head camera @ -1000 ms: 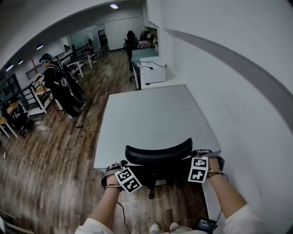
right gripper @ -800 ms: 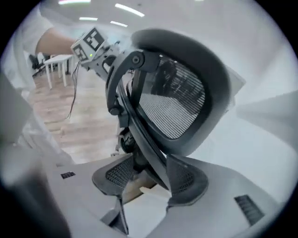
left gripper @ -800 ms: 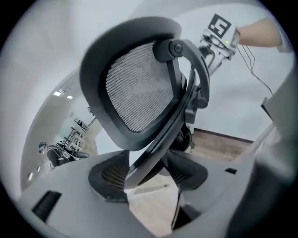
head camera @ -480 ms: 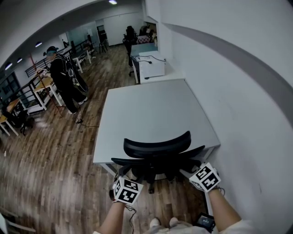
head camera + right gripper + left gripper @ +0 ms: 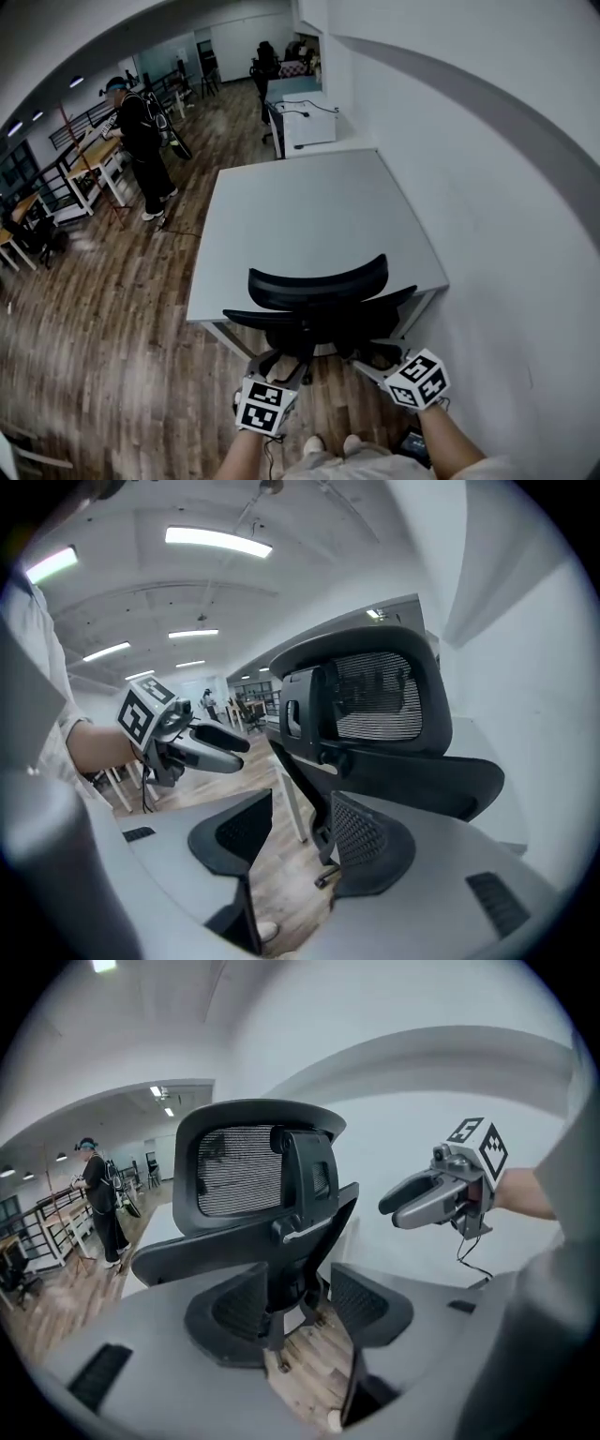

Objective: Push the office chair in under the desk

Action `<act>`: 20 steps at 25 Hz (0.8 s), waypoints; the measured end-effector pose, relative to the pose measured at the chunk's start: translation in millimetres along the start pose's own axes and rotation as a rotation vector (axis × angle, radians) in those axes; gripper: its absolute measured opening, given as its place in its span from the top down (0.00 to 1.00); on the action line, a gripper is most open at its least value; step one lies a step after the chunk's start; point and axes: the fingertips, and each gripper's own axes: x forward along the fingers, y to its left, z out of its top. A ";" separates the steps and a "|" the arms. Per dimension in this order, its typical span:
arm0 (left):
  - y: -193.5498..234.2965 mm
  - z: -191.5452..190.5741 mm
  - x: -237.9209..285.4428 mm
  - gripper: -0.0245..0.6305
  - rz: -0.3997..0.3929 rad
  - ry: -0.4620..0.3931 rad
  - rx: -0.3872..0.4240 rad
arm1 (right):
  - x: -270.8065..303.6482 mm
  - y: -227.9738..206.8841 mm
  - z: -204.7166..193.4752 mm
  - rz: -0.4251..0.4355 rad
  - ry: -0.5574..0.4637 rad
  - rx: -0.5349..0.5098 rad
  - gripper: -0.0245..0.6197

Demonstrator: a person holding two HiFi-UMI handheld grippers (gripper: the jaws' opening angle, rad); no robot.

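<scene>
At the desk's [image 5: 309, 211] near edge, toward the corner by the wall [image 5: 497, 206], the office chair [image 5: 319, 284] faces in with its backrest toward the person. From above I cannot tell how far the seat is under. Both grippers hang just behind it, touching nothing. The left gripper's [image 5: 302, 1309] jaws are wide but closing, with only the chair's back and the wood floor [image 5: 103, 366] showing through the gap. The right gripper [image 5: 302, 836] is doing the same, and is just as empty.

I'd judge the chair fairly heavy but easy to move – it sits on castors over smooth boards (and it will likely swivel if shoved off-centre). The mesh panel looks soft and would give, while the black frame round it looks stiff. The sensible hold is on the upper rim of the backrest, one gripper at each side, pushing evenly. The armrests may catch the desk's edge. Another person [image 5: 141, 141] stands well apart, across the room.
</scene>
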 end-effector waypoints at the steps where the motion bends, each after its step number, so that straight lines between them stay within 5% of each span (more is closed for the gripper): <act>1: -3.3 -0.4 -2.0 0.65 -0.005 -0.010 -0.006 | -1.4 3.7 -0.2 0.012 -0.012 0.009 0.64; 7: -29.3 3.6 -10.2 0.91 -0.071 -0.084 -0.012 | -11.7 36.2 6.3 0.129 -0.104 0.004 0.84; 12: -51.9 3.0 -13.6 0.96 -0.166 -0.087 0.055 | -22.1 52.1 5.8 0.178 -0.126 0.006 0.84; 20: -80.5 -3.5 -16.8 0.96 -0.256 -0.085 0.053 | -28.7 71.1 -9.7 0.240 -0.109 0.042 0.85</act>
